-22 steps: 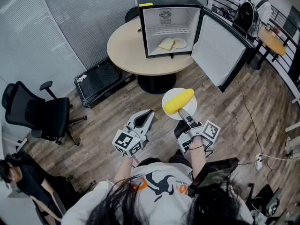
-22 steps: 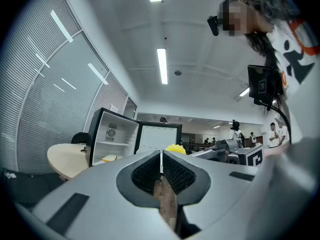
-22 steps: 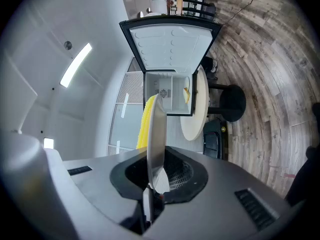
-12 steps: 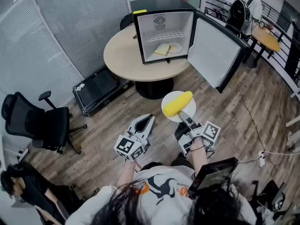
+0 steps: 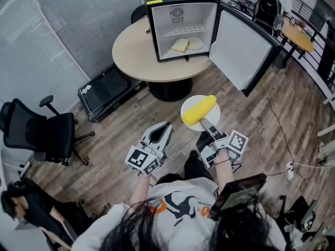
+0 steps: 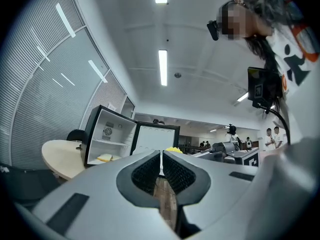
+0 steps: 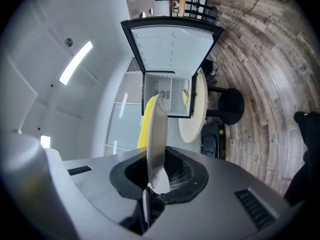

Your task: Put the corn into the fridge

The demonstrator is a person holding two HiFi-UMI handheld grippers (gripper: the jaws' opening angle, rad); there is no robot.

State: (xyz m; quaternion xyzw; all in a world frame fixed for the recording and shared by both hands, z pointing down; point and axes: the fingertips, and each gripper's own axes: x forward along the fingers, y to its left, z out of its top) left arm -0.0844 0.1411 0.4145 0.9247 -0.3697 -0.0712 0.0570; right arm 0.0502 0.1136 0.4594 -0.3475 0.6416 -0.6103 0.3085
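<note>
A yellow corn cob (image 5: 199, 110) lies on a white plate (image 5: 211, 123), carried level above the wooden floor. My right gripper (image 5: 204, 124) is shut on the plate's near rim; in the right gripper view the plate (image 7: 156, 139) runs edge-on between the jaws with the corn (image 7: 145, 125) behind it. My left gripper (image 5: 162, 132) is shut and holds nothing; its jaws meet in the left gripper view (image 6: 161, 160). The small black fridge (image 5: 180, 29) stands on a round table (image 5: 131, 54) ahead, door (image 5: 239, 48) swung open to the right, with flat pale food (image 5: 184, 45) on its floor.
A black office chair (image 5: 39, 132) stands at the left and a black case (image 5: 107, 90) lies on the floor by the table's pedestal. Cables (image 5: 285, 140) run over the floor at the right. People stand by a second table (image 5: 297, 35) at the far right.
The fridge and table have shifted up and left in the head view. The plate with the corn has kept its place in front of me; both grippers stay shut.
</note>
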